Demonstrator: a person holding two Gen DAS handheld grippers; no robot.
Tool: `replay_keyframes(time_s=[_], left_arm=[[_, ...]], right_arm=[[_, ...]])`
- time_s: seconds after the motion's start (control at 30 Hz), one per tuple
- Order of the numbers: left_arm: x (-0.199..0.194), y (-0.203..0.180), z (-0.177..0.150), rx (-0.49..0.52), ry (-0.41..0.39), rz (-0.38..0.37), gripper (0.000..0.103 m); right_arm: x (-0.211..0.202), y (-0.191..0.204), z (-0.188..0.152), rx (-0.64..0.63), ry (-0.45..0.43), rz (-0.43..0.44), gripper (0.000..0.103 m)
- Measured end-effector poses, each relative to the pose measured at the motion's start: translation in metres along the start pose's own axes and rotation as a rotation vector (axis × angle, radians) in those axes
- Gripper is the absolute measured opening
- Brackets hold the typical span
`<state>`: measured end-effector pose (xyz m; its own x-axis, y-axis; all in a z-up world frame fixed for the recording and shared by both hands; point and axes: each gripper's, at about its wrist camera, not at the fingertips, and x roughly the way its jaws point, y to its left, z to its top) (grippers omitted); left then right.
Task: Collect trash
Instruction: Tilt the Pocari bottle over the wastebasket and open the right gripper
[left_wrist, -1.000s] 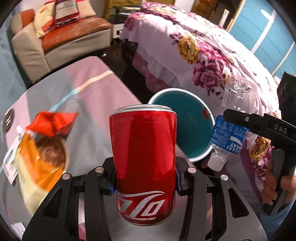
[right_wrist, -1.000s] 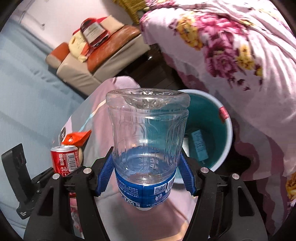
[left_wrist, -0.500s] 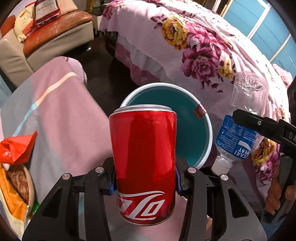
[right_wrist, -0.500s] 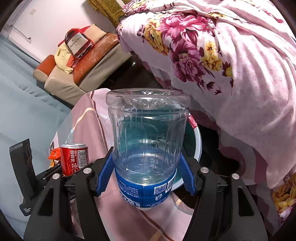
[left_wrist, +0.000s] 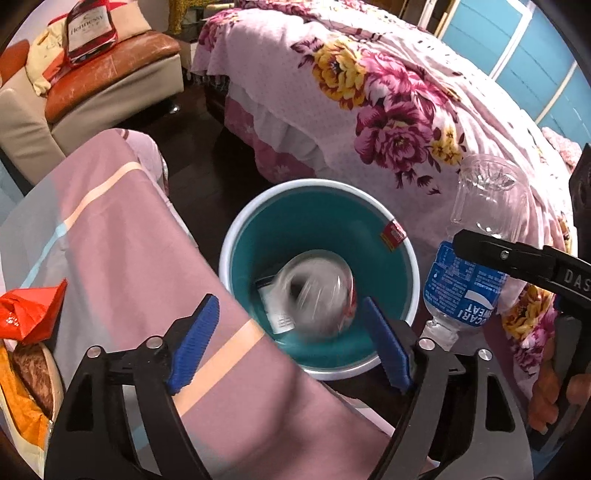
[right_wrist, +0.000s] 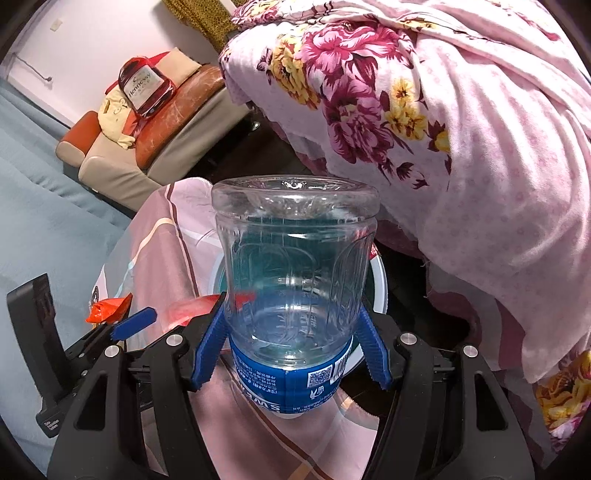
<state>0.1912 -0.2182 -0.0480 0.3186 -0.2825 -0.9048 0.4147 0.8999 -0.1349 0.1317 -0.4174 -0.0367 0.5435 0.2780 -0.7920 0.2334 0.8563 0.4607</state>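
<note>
My left gripper (left_wrist: 290, 345) is open and empty above the teal bin (left_wrist: 376, 360). The red soda can (left_wrist: 317, 297) is a blur falling inside the bin, above a white paper at the bottom. My right gripper (right_wrist: 291, 345) is shut on a clear plastic bottle (right_wrist: 295, 266) with a blue label, held upside down to the right of the bin; the bottle also shows in the left wrist view (left_wrist: 476, 251). An orange and red snack bag (left_wrist: 26, 332) lies on the table at the left.
The bin stands on the dark floor between the pink-striped table cloth (left_wrist: 110, 236) and a bed with a floral cover (left_wrist: 388, 110). A sofa (left_wrist: 85, 81) with a cushion and a bottle-shaped pillow stands at the back left.
My left gripper moved over the bin, opened and let go of the red can, which now falls into the bin. The right gripper still holds the bottle and shifted closer to the bin.
</note>
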Motion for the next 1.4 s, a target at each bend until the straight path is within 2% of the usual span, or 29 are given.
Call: replay_keyframes(time_s=[0.33,0.6,1.0,1.4], left_arm=[[-0.022,0.025,-0.017,-0.051,-0.021,0.023,0.091],[-0.036,0.046,-0.027,-0.093,-0.033,0.030,0.093],[-0.043,0.065,-0.038,-0.144,-0.036,0.002,0.093],[-0.072,0.073,-0.057,-0.160,-0.079,0.003,0.095]], right_arm=[[0.013,0.019,-0.001,-0.037,0.027,-0.015,0.062],[0.030,0.037,0.000,-0.067,0.055,-0.029,0.062],[0.048,0.051,-0.008,-0.082,0.123,-0.064,0.063],[0.029,0.068,-0.023,-0.079,0.120,-0.062,0.076]])
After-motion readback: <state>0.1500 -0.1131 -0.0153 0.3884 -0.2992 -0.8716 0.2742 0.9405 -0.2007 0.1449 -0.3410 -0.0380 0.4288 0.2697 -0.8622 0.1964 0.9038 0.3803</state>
